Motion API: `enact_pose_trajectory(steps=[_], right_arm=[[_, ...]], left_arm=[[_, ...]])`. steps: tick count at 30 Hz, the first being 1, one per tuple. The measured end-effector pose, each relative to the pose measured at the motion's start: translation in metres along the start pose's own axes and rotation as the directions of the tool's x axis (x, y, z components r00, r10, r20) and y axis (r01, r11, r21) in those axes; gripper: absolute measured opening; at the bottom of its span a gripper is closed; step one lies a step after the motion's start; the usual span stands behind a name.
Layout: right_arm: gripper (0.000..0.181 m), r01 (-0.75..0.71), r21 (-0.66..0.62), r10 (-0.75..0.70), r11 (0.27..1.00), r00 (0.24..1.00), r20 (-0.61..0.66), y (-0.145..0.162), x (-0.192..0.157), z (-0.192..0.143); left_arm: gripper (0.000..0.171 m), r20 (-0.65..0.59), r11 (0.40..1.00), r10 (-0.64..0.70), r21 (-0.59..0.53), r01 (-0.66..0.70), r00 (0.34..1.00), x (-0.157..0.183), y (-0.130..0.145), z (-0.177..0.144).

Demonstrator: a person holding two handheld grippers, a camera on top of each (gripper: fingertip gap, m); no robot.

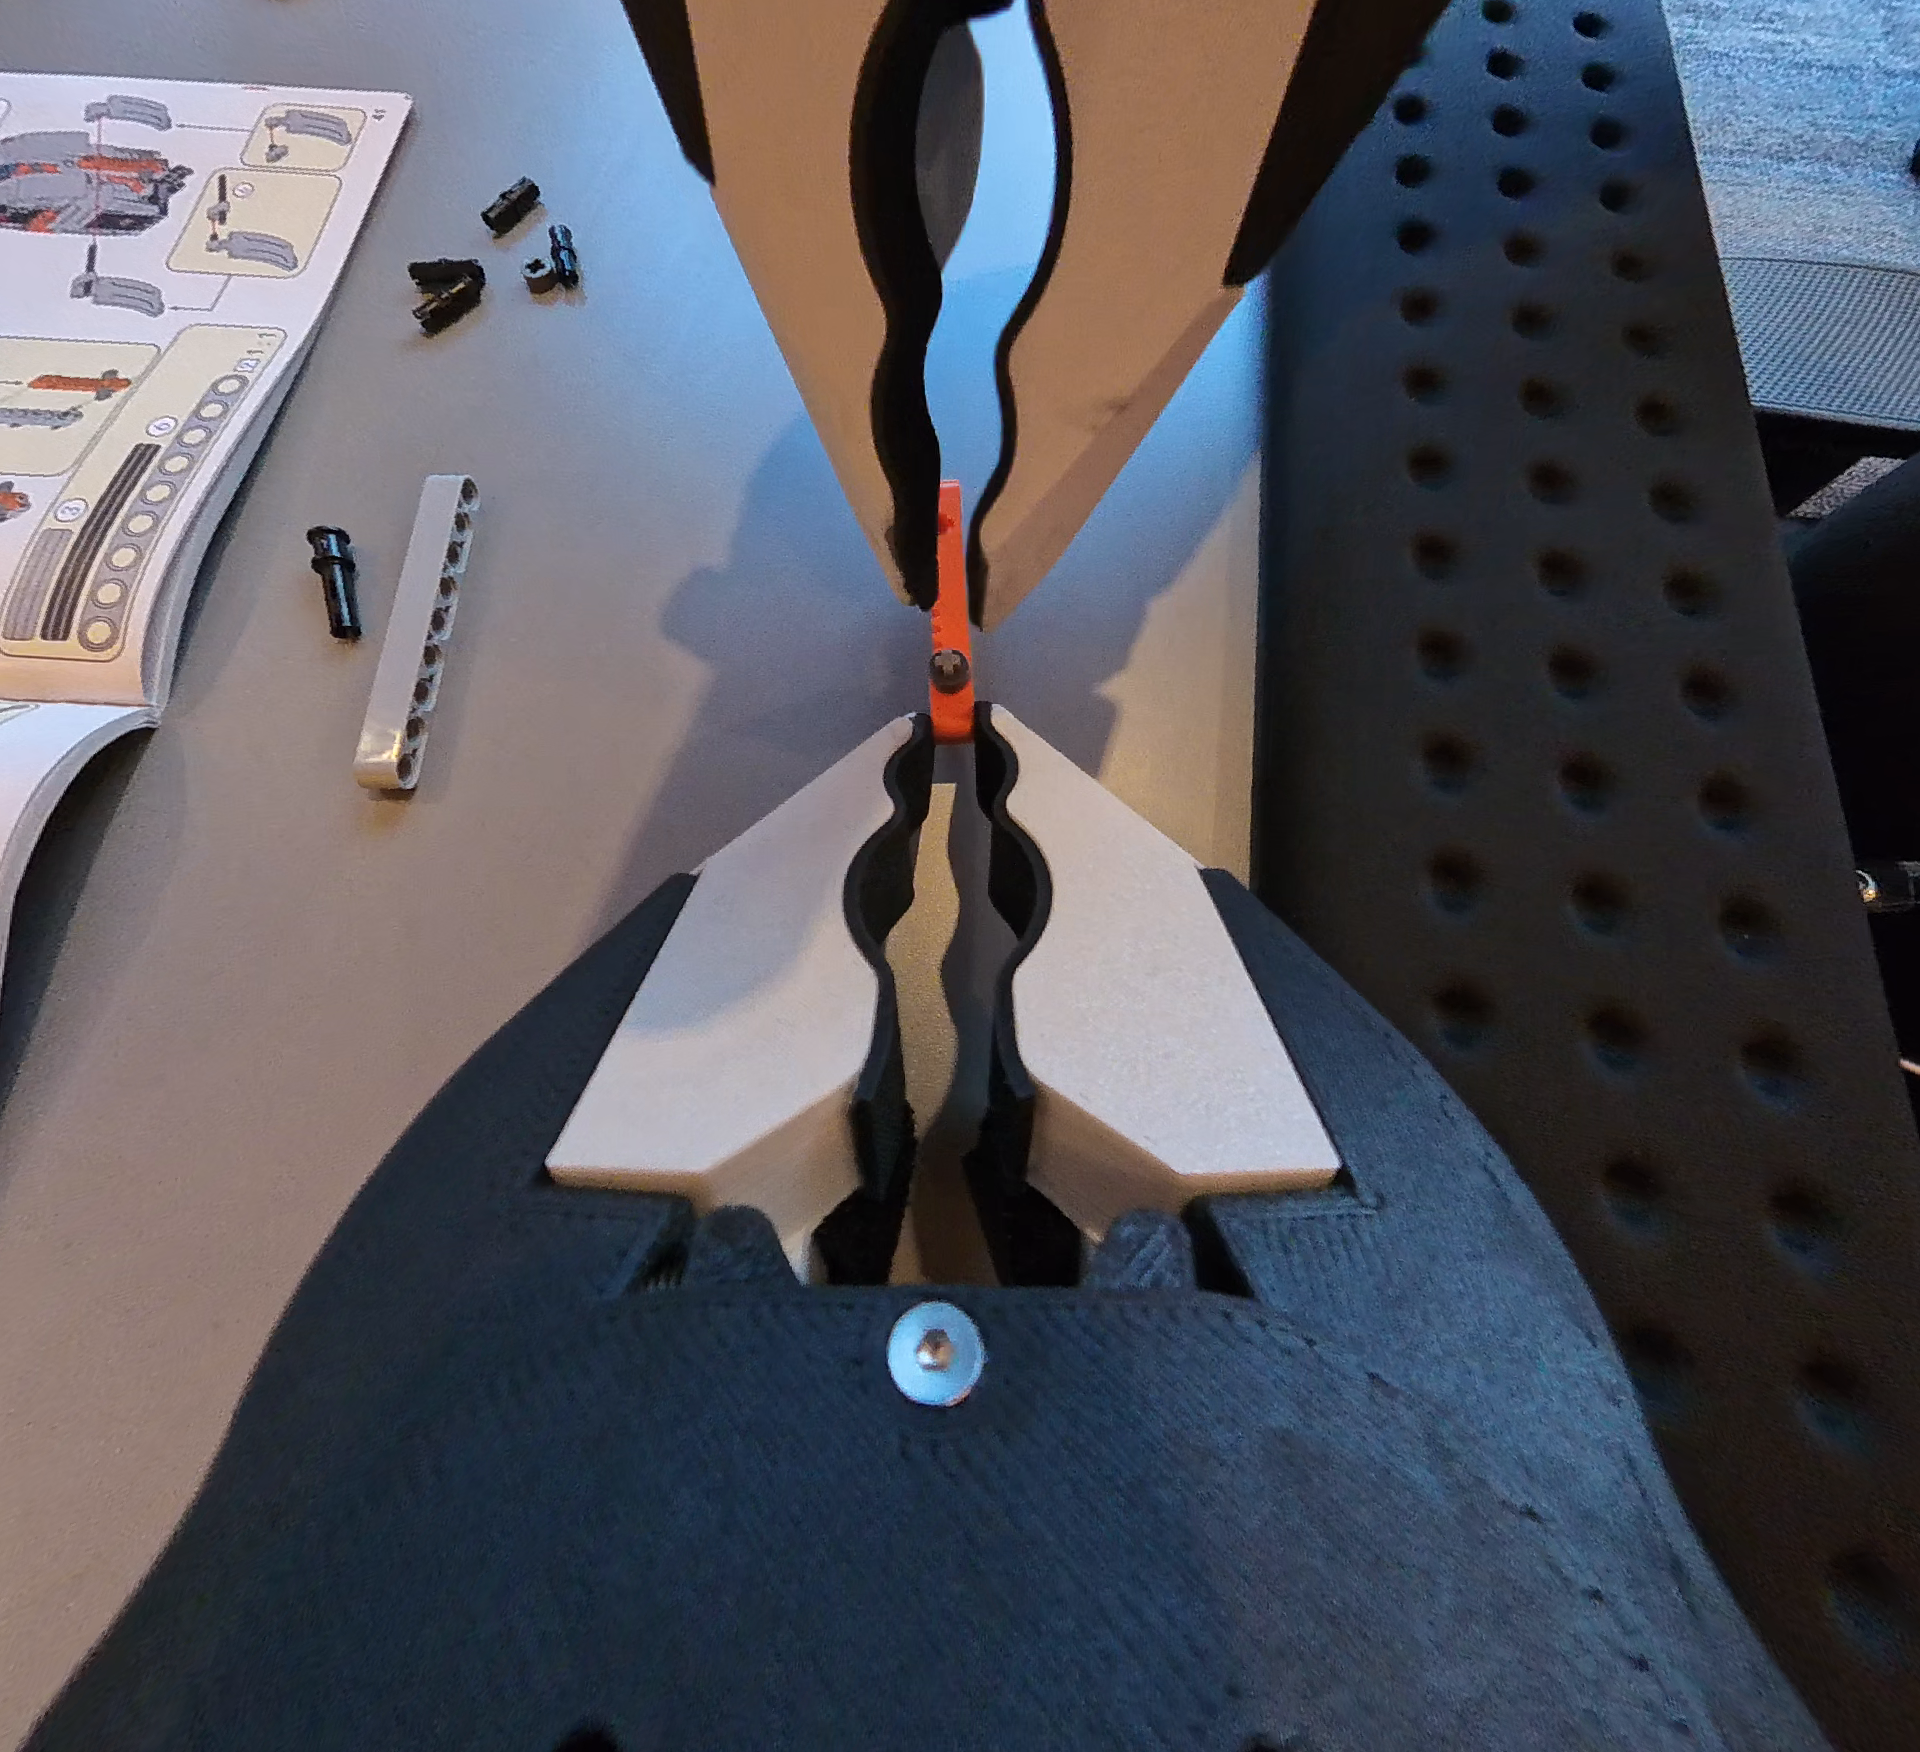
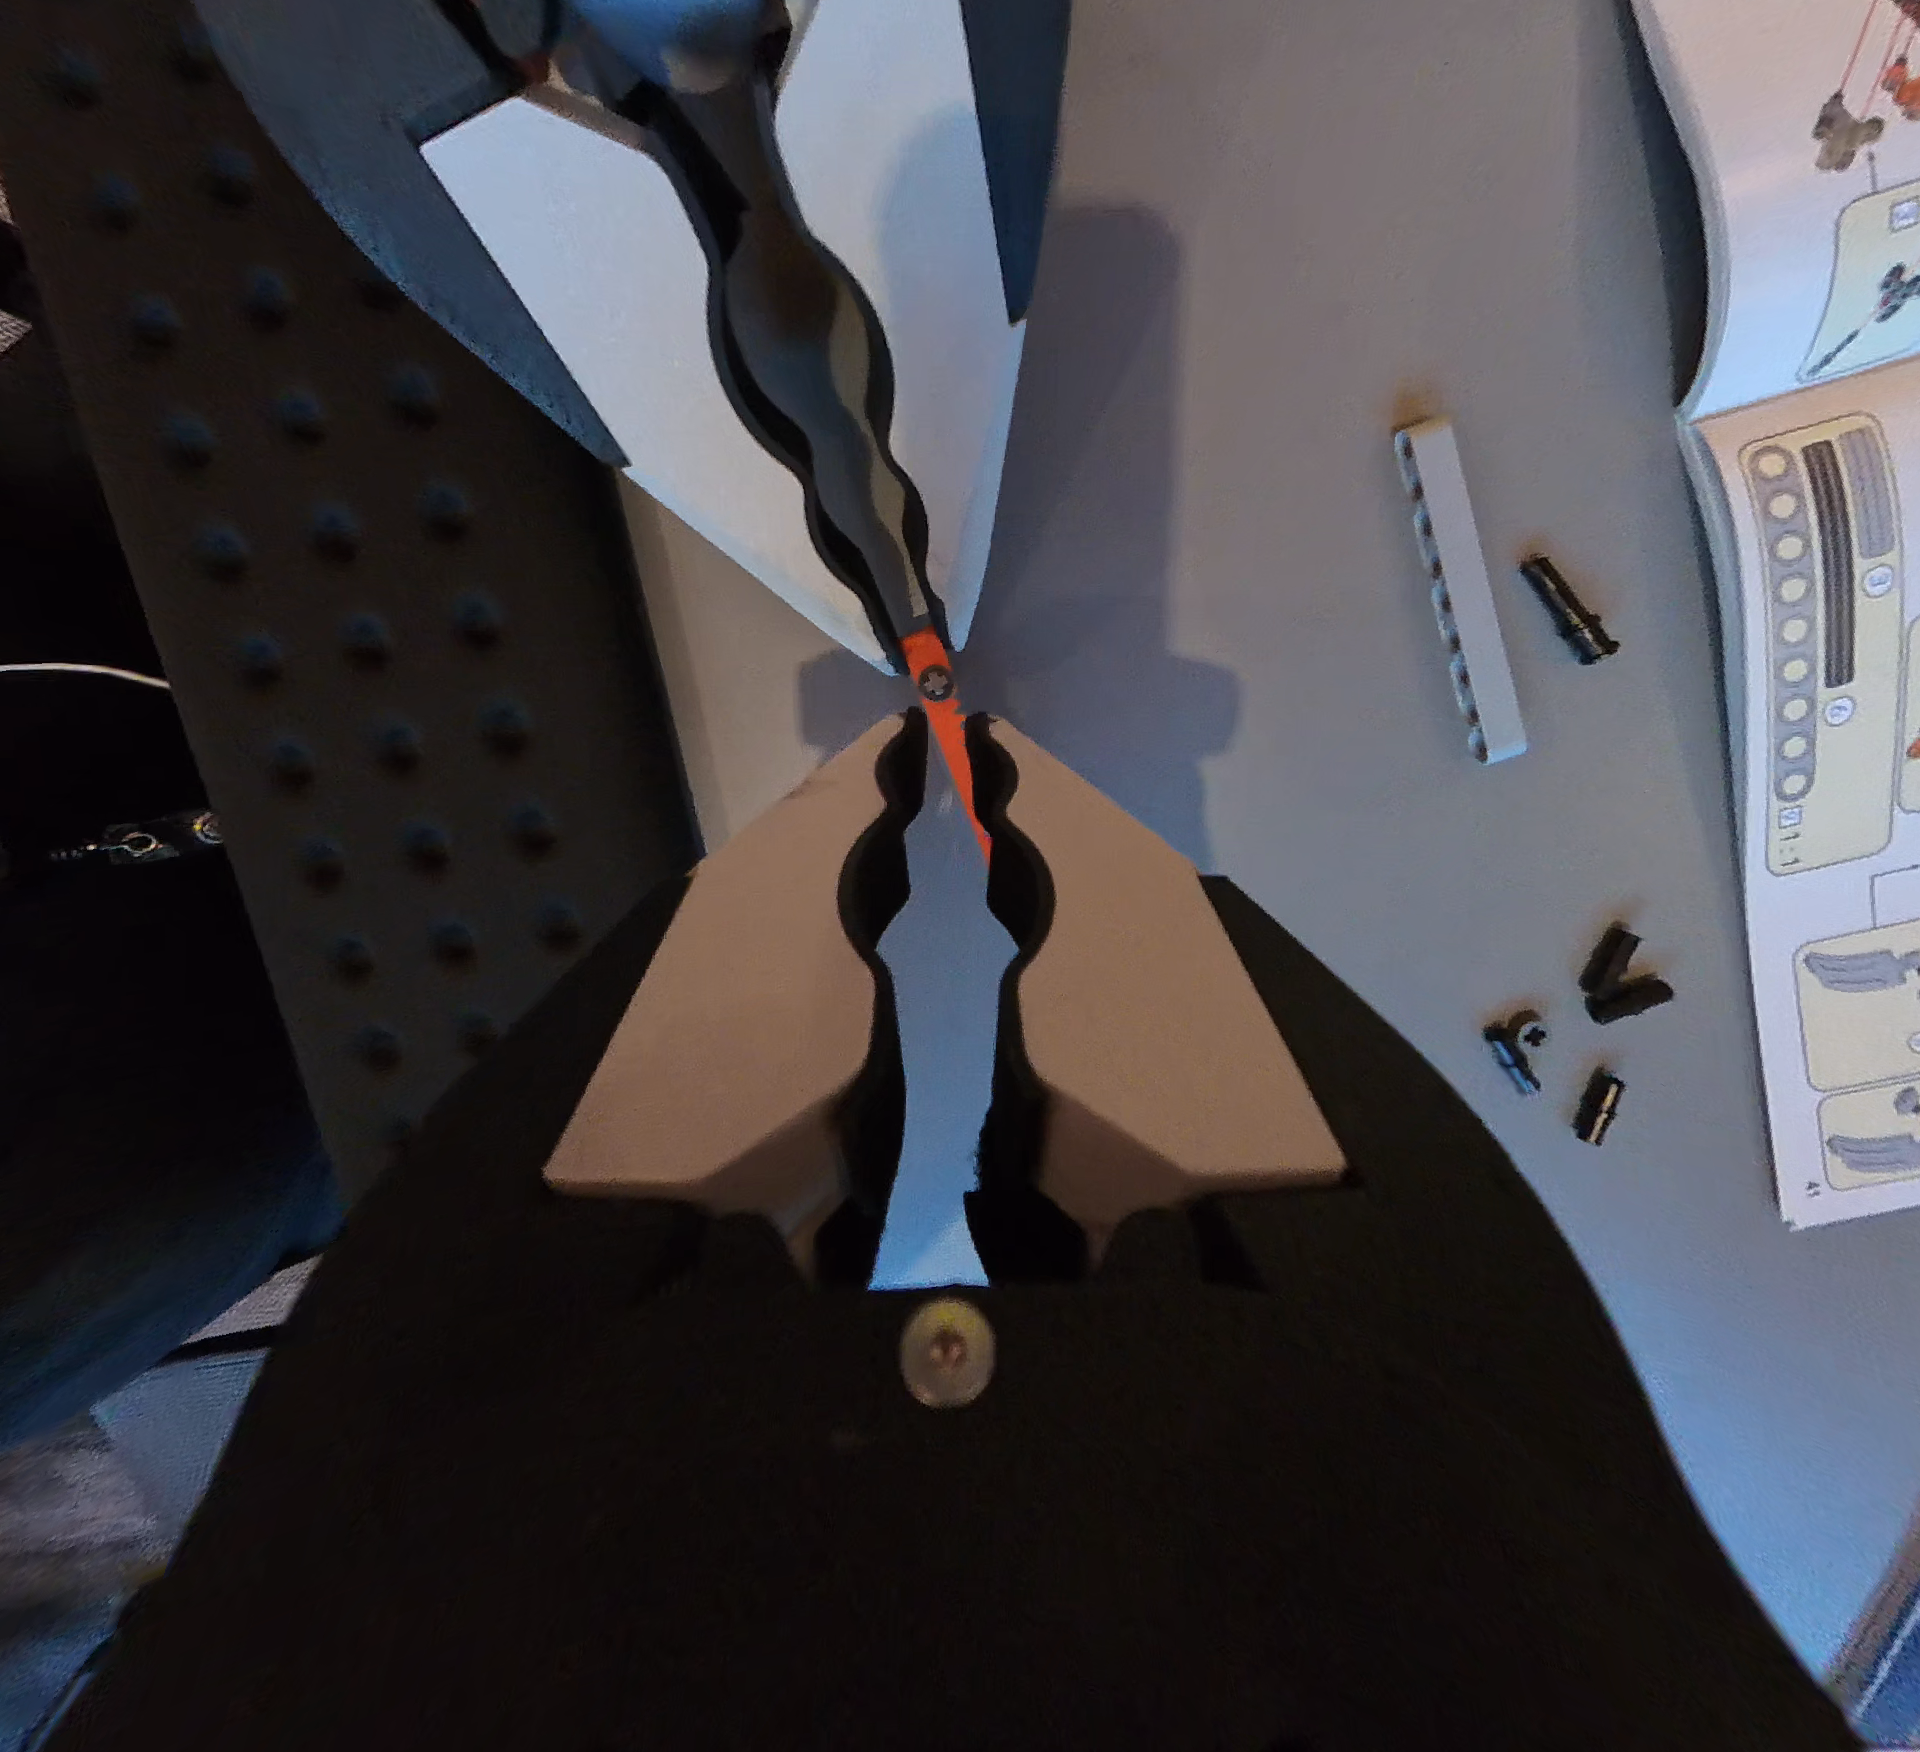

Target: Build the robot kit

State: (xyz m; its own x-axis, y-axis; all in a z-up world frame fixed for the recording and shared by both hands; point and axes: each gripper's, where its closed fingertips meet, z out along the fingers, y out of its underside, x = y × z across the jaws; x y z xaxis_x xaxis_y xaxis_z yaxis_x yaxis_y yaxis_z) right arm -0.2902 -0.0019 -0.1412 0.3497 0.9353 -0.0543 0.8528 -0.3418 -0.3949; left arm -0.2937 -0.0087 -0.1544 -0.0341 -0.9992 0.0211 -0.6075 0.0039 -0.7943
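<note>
A thin orange beam (image 1: 948, 637) with a black pin (image 1: 949, 669) through it hangs in the air above the grey table (image 1: 644, 871). My left gripper (image 1: 951, 723) is shut on its near end. My right gripper (image 1: 948, 609) comes from the opposite side and is shut on its far end. In the right wrist view the orange beam (image 2: 954, 746) lies slanted between my right gripper's (image 2: 948, 723) fingers, along the right pad, with the pin (image 2: 935, 682) just past the tips. My left gripper (image 2: 925, 653) grips it from above in that view.
On the table to the left lie a white long beam (image 1: 421, 632) with holes, a single black pin (image 1: 335, 582), several small black connectors (image 1: 447, 289) and an open instruction booklet (image 1: 156, 352). A black perforated panel (image 1: 1538, 559) stands along the right side. My two grippers' fingertips are within a few centimetres of each other. Left tips and right tips are each some 12 centimeters from the single black pin (image 1: 335, 582). Look for it in the right wrist view (image 2: 1563, 604) too.
</note>
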Motion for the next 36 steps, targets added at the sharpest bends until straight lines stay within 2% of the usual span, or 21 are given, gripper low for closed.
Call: enact_pose_trajectory(steps=[6,8,12,14,20,36], right_arm=[[0.008,0.048,-0.013,-0.048,0.999,0.997,-0.054,-0.0023,0.0028,0.0054],[0.008,0.071,0.010,-0.071,0.997,0.996,-0.048,-0.0073,0.0003,0.0050],[0.008,0.097,-0.023,-0.097,0.995,0.995,-0.023,-0.0065,-0.0029,0.0068],[0.002,0.113,-0.038,-0.114,0.993,0.993,-0.010,-0.0066,-0.0048,0.0073],[0.003,0.096,-0.099,-0.096,0.990,0.995,0.010,-0.0043,-0.0051,0.0090],[0.003,0.058,-0.138,-0.057,0.989,0.998,0.014,-0.0037,-0.0058,0.0101]], left_arm=[[0.005,-0.003,1.000,0.001,0.000,-0.001,1.000,0.0007,0.0000,0.0001],[0.005,-0.005,1.000,0.001,0.000,-0.001,1.000,0.0008,0.0001,0.0001],[0.005,-0.003,1.000,0.008,0.000,-0.008,1.000,0.0015,0.0000,0.0001],[0.005,-0.002,1.000,0.011,-0.001,-0.011,1.000,0.0017,0.0003,0.0001],[0.004,0.002,1.000,0.018,0.000,-0.018,1.000,0.0022,0.0003,0.0000],[0.004,0.006,1.000,0.018,-0.003,-0.018,1.000,0.0022,0.0009,-0.0002]])
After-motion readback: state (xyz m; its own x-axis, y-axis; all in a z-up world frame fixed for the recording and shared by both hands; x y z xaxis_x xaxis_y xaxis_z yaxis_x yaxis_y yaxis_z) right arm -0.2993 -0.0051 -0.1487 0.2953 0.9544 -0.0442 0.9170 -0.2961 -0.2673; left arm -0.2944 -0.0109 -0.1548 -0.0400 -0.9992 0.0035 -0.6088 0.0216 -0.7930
